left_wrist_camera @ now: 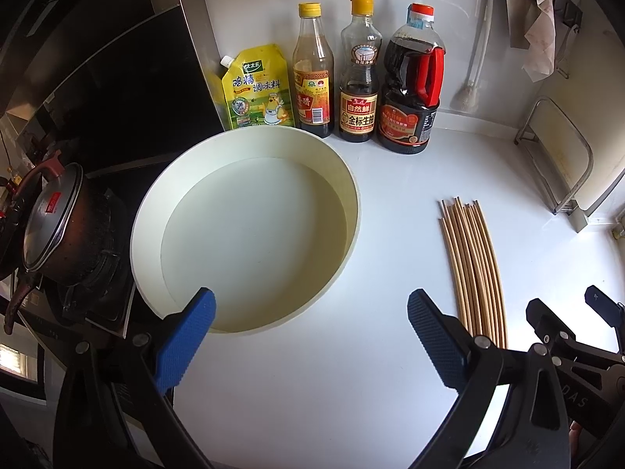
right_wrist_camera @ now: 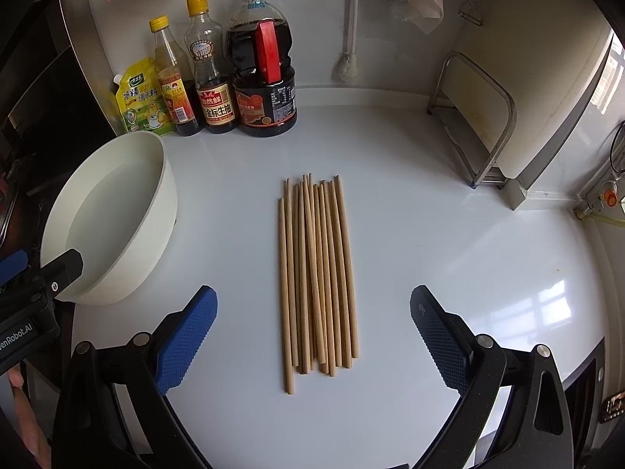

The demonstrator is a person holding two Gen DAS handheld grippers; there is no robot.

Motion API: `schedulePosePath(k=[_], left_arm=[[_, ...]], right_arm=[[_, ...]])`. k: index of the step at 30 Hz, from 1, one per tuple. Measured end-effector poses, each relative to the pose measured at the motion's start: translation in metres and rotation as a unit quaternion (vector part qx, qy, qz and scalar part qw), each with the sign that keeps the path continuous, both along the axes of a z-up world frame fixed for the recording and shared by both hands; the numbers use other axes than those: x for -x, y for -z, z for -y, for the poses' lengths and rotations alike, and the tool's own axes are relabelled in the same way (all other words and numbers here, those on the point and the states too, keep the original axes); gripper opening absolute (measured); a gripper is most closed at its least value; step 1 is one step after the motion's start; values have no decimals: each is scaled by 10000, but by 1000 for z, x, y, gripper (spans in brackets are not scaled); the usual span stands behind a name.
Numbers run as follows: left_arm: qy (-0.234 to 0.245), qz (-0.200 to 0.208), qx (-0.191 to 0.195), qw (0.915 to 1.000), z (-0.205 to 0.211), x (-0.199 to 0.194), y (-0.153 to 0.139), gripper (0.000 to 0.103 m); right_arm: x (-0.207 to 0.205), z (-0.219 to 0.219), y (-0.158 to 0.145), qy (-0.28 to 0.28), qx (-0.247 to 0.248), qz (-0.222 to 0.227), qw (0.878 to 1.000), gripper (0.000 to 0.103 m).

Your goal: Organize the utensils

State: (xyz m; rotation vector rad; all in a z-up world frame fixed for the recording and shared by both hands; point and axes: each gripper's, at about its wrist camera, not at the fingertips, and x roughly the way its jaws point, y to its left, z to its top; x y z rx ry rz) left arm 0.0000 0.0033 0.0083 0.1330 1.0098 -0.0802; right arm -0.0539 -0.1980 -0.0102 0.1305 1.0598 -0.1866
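Bamboo chopsticks (right_wrist_camera: 317, 277): a loose bundle lying flat on the white desk (right_wrist_camera: 449, 258), roughly parallel, tips pointing toward the back wall, ends uneven. Centred in the right wrist view; in the left wrist view the same bundle (left_wrist_camera: 474, 269) sits off to the right.

Right hand-held gripper (right_wrist_camera: 312, 336): jaws spread wide, blue pads either side of the bundle's near ends, gripping nothing.

Left hand-held gripper (left_wrist_camera: 311, 338): jaws wide, empty, one pad over the near rim of the white basin (left_wrist_camera: 148, 203), the other over bare desk.

Basin: round, cream-white, holding what looks like clear water, though the glare makes that uncertain. It stands left of the chopsticks, well apart from them.

Back row, against the wall: yellow seasoning pouch (left_wrist_camera: 258, 90), two yellow-capped bottles (left_wrist_camera: 314, 74), red-capped soy sauce jug (left_wrist_camera: 412, 82).

Left wrist view only: dark pot with lid (left_wrist_camera: 58, 222) on a stove, just beside the basin.

Right wrist view only: a socket on the right wall and a metal rack (right_wrist_camera: 476, 125) seen in full.

Open room: bare desk between basin and chopsticks, and right of the bundle up to the rack.
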Motion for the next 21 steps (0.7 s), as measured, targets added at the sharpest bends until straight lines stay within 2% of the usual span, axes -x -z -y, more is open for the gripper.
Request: schedulePosePath(k=[21], left_arm=[[-5, 29, 16, 10000, 0, 0, -4, 97]], right_arm=[[2, -3, -5, -35, 58, 45, 10000, 95]])
